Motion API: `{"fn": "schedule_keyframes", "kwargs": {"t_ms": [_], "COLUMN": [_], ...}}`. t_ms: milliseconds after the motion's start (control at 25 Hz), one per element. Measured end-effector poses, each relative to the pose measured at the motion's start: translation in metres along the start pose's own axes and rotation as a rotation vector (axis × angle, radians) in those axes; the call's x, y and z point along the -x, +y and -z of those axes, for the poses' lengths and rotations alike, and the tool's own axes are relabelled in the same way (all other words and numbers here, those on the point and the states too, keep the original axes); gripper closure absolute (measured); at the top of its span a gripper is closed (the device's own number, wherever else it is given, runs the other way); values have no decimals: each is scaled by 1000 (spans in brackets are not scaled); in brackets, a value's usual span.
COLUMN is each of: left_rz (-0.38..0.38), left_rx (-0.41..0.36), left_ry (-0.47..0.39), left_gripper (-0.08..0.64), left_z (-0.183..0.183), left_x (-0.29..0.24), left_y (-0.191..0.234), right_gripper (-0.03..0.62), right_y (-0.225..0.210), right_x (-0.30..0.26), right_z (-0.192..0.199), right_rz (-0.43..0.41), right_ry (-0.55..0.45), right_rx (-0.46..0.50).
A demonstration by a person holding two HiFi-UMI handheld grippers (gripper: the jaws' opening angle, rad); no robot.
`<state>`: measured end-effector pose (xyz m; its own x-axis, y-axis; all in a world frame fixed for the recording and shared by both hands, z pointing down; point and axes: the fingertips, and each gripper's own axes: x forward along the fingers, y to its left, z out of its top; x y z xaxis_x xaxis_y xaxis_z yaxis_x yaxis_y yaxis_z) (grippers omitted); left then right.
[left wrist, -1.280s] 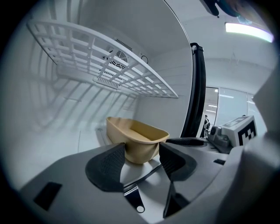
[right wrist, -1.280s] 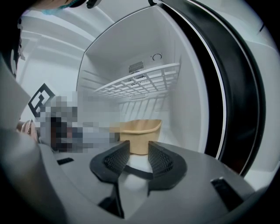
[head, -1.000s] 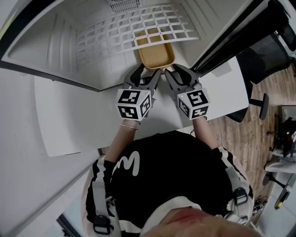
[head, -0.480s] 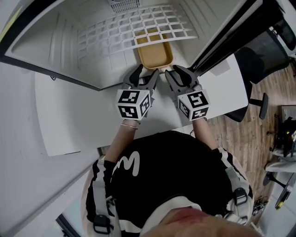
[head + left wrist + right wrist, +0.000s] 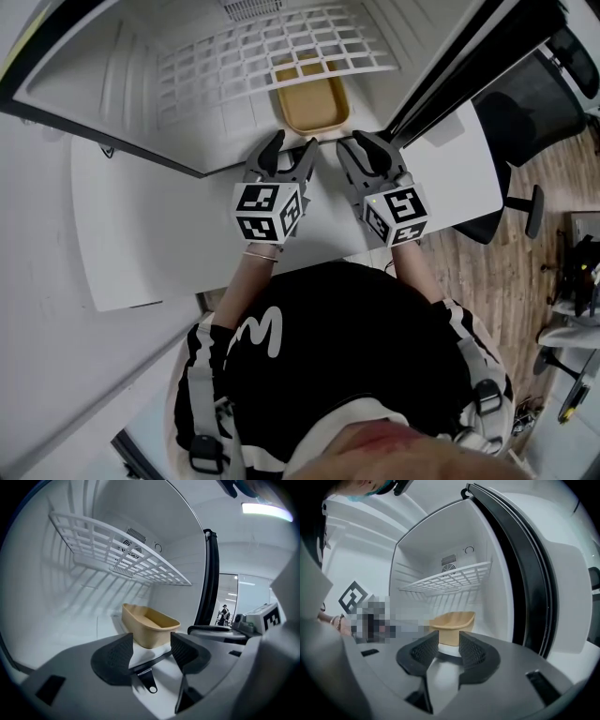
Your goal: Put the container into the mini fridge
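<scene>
The container (image 5: pixel 312 105) sits in the mini fridge (image 5: pixel 122 80), open room to its left. Left tongs (image 5: pixel 291 155) and right tongs (image 5: pixel 361 155) hang just outside, wide, empty.

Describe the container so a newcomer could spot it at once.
Look into the open white mini fridge. On its floor, under the white wire shelf, sits the container: a tan, open-topped oblong tub, the only coloured item inside.

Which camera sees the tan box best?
The left gripper view: the container looks biggest, rim and inside clear. The right gripper view shows it smaller; in the head view the wire shelf covers its far end.
</scene>
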<state>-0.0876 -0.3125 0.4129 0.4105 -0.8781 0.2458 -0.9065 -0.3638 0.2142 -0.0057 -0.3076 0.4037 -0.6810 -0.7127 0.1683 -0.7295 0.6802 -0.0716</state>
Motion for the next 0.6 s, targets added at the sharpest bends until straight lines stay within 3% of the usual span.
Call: {"fn": "schedule_keyframes", "kwargs": {"t_ms": [600], "left_rz": [11], "left_rx": [-36], "left_ry": [-127], "left_gripper": [316], "left_z": [-24], "left_x": [49], "left_y": [-9], "right_gripper": [451], "right_y": [30], "right_x": [23], "right_z": [-31], "right_rz": [-64], "right_ry": [-92], "right_rx": [10]}}
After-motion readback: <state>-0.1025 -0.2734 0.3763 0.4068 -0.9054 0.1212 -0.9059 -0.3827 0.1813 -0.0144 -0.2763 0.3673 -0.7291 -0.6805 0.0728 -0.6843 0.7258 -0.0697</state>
